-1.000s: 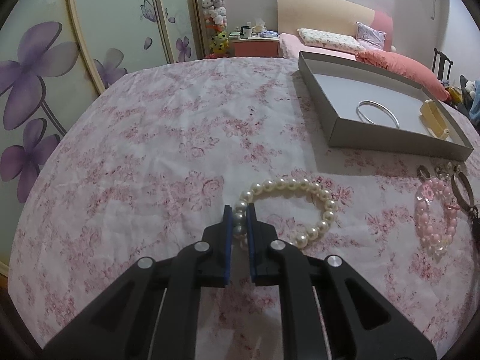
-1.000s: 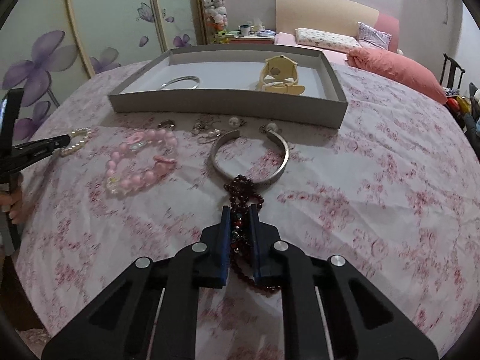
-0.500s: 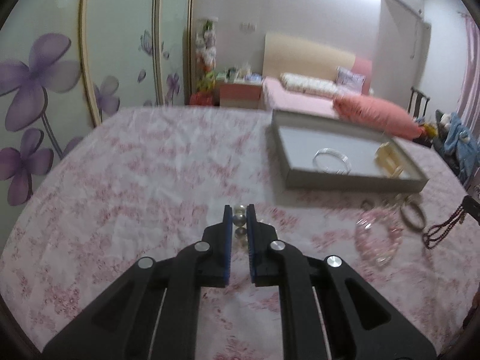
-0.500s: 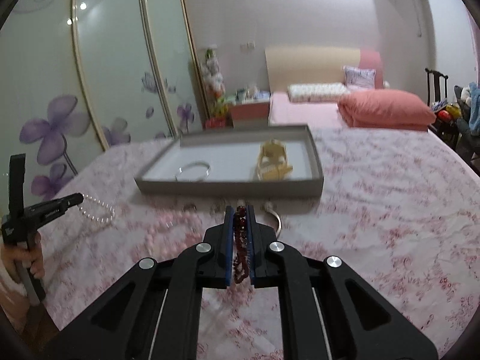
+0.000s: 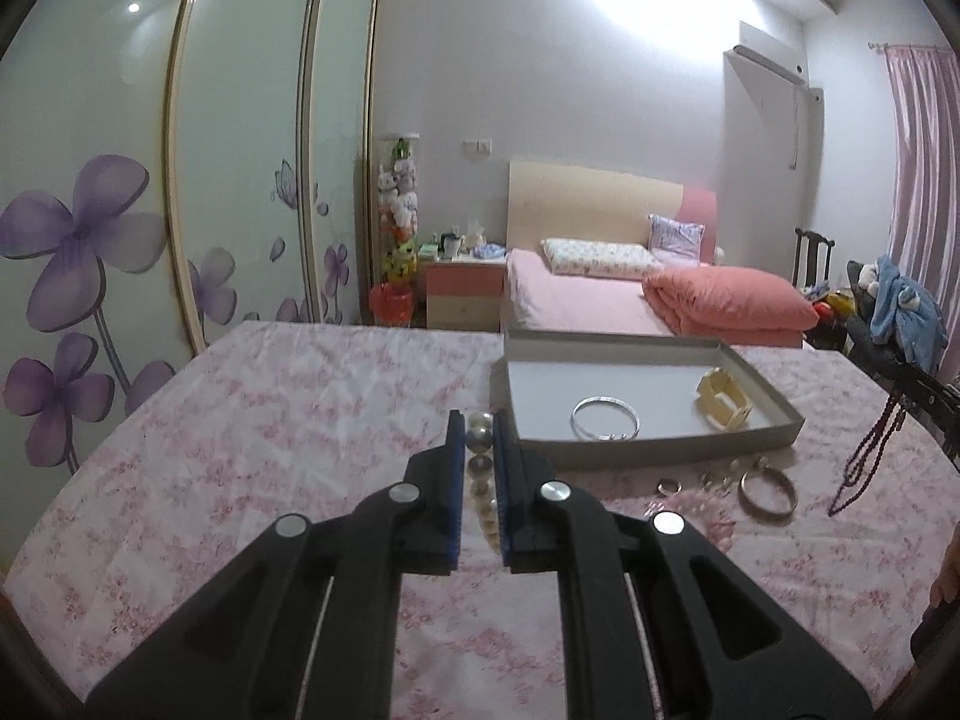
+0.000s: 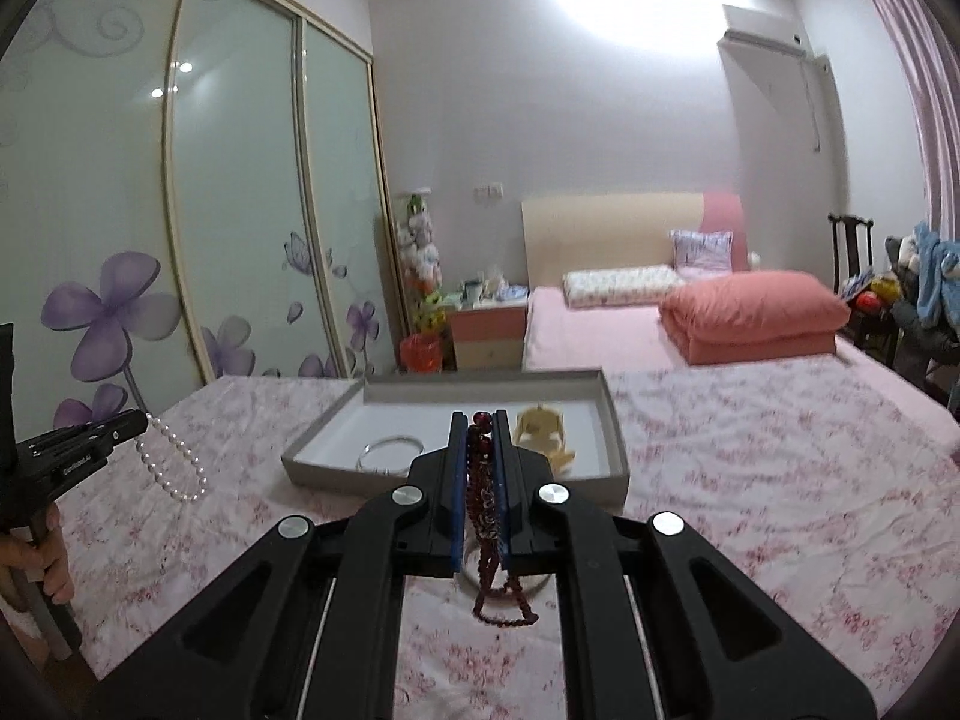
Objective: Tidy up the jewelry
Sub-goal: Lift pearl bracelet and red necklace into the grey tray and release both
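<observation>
My left gripper [image 5: 479, 429] is shut on a white pearl bracelet [image 5: 480, 468], which hangs off the floral cloth; in the right wrist view the pearl bracelet [image 6: 171, 465] dangles from the left gripper [image 6: 141, 420]. My right gripper [image 6: 480, 429] is shut on a dark red bead strand [image 6: 489, 540] that hangs in a loop below the pads; the left wrist view shows the red strand [image 5: 864, 462] hanging at far right. The grey tray [image 5: 660, 450] lies ahead, holding a silver bangle [image 5: 603, 419] and a cream box [image 5: 723, 407].
Before the tray's near wall lie a metal cuff bangle [image 5: 767, 489], small rings [image 5: 669, 486] and a pink bead bracelet [image 5: 696, 507] on the floral cloth [image 5: 270, 420]. Behind stand a bed [image 5: 630, 294], a bedside cabinet [image 5: 465, 294] and sliding wardrobe doors [image 5: 150, 210].
Both grippers have lifted their strands off the cloth and tilted up toward level. The pearl bracelet and the red strand now hang in the air; the tray looks farther away.
</observation>
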Motion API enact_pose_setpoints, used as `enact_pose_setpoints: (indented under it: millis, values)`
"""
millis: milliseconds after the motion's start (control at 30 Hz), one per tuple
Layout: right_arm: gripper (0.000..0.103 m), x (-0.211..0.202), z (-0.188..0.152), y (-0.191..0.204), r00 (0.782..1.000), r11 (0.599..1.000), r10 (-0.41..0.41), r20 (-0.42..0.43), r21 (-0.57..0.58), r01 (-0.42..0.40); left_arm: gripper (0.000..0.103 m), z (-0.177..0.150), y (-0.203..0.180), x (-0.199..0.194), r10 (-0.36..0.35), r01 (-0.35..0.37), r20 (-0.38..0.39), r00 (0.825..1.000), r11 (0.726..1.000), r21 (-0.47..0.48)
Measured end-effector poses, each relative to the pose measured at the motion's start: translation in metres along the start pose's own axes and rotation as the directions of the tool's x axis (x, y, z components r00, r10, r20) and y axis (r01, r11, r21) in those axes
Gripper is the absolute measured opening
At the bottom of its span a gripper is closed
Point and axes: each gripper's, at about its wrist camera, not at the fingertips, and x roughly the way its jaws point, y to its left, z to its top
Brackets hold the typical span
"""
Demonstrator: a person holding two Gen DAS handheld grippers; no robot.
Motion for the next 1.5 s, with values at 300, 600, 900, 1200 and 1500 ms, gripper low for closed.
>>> enact_pose_setpoints:
  millis: [300, 600, 900, 1200, 1500]
  values:
    - [0.009, -0.002, 0.008, 0.018, 0.997, 0.998, -0.017, 0.081, -0.054, 0.022, 0.010, 0.005, -0.020, -0.007, -0.005, 0.004, 0.049, 0.999, 1.000, 0.016]
    - [0.009, 0.000, 0.010, 0.033, 0.989, 0.994, -0.031, 0.145, -0.101, 0.046, 0.010, 0.007, -0.042, -0.003, 0.012, -0.015, 0.075, 0.997, 0.999, 0.039]
    - [0.009, 0.006, 0.010, 0.037, 0.982, 0.991, -0.057, 0.182, -0.107, 0.077, 0.010, 0.007, -0.057, 0.006, 0.033, -0.038, 0.085, 0.996, 0.997, 0.064]
    - [0.009, 0.018, 0.018, 0.038, 0.977, 0.989, -0.065, 0.205, -0.117, 0.091, 0.010, 0.015, -0.070, 0.024, 0.037, -0.044, 0.085, 0.996, 0.995, 0.087]
    - [0.009, 0.052, 0.034, 0.023, 0.968, 0.991, -0.076, 0.239, -0.088, 0.099, 0.010, 0.037, -0.085, 0.066, 0.031, -0.037, 0.074, 0.997, 0.996, 0.080]
